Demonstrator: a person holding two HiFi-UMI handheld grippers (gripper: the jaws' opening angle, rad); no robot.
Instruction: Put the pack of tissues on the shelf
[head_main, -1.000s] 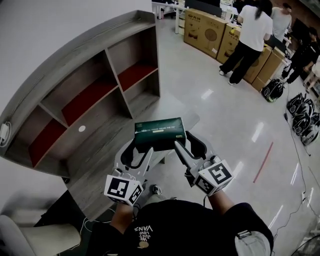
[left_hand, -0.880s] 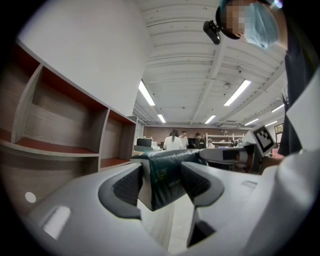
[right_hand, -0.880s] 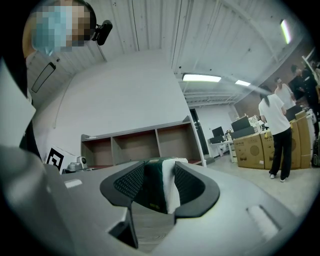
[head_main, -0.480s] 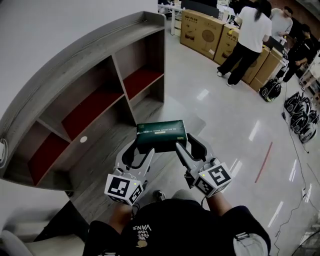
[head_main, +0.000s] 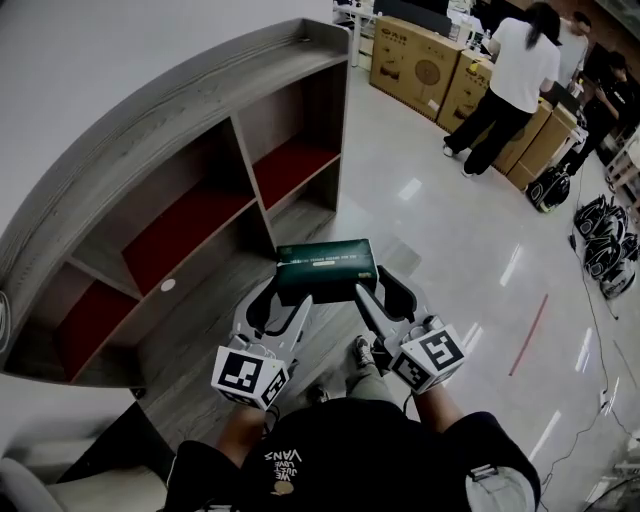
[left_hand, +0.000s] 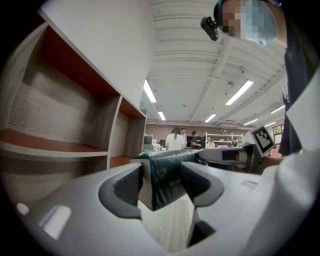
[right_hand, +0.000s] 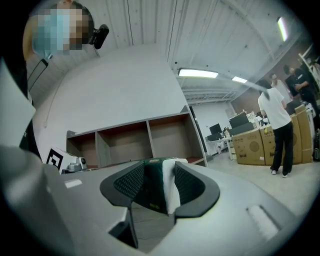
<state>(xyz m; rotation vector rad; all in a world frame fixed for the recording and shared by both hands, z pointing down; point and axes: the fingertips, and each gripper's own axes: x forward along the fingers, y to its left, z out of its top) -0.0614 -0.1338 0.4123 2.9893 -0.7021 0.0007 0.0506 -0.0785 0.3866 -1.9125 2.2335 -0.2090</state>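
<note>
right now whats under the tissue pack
The pack of tissues is held in the air, left gripper and right gripper clamped on it. Below show the shelf's wooden base and glossy floor; the patch straight beneath is covered.

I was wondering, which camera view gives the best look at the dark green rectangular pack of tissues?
The head view: the dark green rectangular pack of tissues shows its whole top face there. The left gripper view shows only one clamped end; the right gripper view shows only the other end, partly white.
</note>
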